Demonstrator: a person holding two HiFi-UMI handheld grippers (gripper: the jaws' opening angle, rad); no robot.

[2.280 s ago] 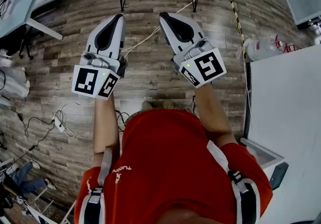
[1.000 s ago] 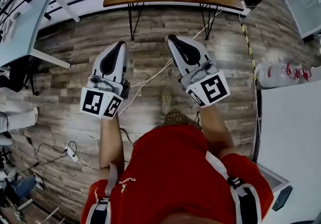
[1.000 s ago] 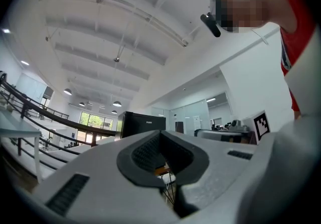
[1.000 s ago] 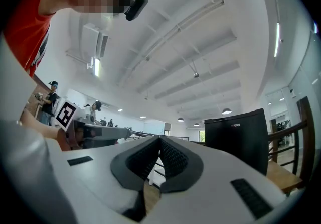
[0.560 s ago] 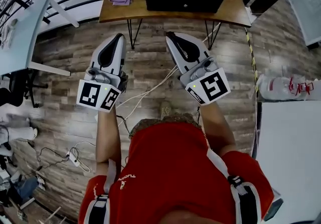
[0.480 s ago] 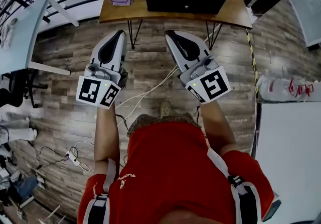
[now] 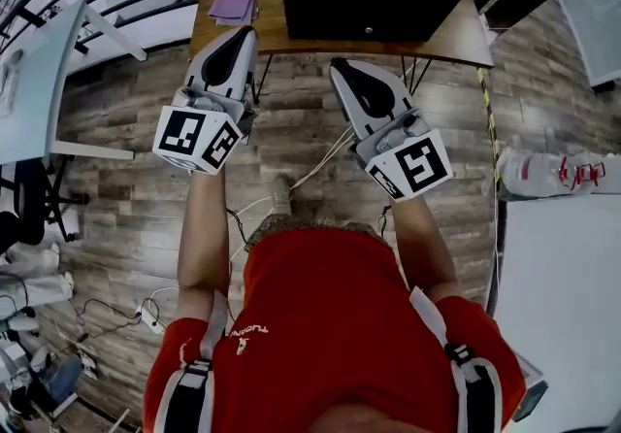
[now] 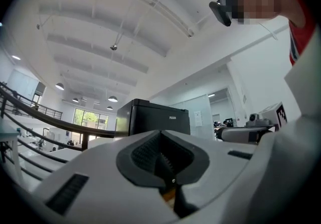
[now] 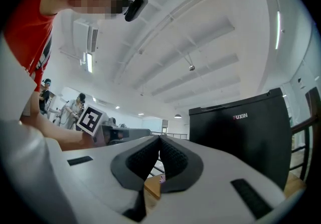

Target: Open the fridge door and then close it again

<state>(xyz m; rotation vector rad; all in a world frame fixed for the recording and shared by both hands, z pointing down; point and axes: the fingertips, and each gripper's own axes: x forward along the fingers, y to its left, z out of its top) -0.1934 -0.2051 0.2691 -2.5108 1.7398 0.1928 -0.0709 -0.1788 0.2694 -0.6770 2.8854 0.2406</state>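
My left gripper (image 7: pixel 239 41) and right gripper (image 7: pixel 347 77) are both pinched together, empty. The black fridge (image 9: pixel 246 140) badge reads FUXIN.

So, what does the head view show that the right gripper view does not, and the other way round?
Only the head view shows the wooden floor and the cables lying on it. Only the right gripper view shows the ceiling and the brand lettering on the black fridge. Both views show that fridge, the left gripper and the right gripper, each with its jaws together on nothing.
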